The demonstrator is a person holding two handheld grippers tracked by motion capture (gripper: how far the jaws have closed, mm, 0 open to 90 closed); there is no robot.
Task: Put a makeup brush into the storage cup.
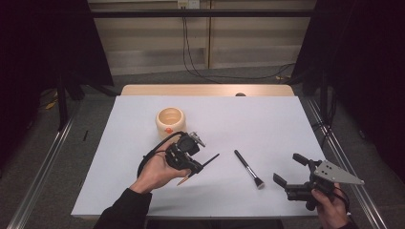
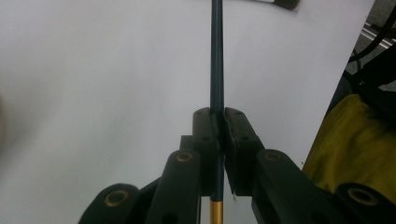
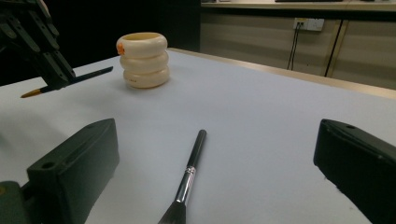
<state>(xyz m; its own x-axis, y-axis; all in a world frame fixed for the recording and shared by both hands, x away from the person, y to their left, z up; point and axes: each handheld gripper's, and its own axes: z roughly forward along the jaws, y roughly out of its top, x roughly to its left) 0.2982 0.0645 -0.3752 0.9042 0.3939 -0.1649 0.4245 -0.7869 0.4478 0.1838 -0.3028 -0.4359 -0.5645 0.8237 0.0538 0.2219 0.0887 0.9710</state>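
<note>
My left gripper (image 1: 195, 167) hangs over the white table (image 1: 267, 119), shut on a thin brush (image 1: 210, 161) with a dark handle and a gold ferrule. In the left gripper view, the jaws (image 2: 219, 128) pinch that handle (image 2: 216, 56), which runs straight ahead. A makeup brush (image 1: 248, 168) with a black handle and silver ferrule lies flat between the two grippers. My right gripper (image 1: 288, 168) stands open near the table's front right corner, nothing between its jaws. In the right gripper view, the makeup brush (image 3: 189, 172) lies ahead between the open jaws (image 3: 217, 135), apart from them.
A cream ribbed holder (image 1: 170, 121) stands upright behind the left gripper, also visible as the holder (image 3: 142, 58) in the right gripper view. Yellow fabric (image 2: 359, 144) lies past the table's edge. Metal rails run along both sides of the table.
</note>
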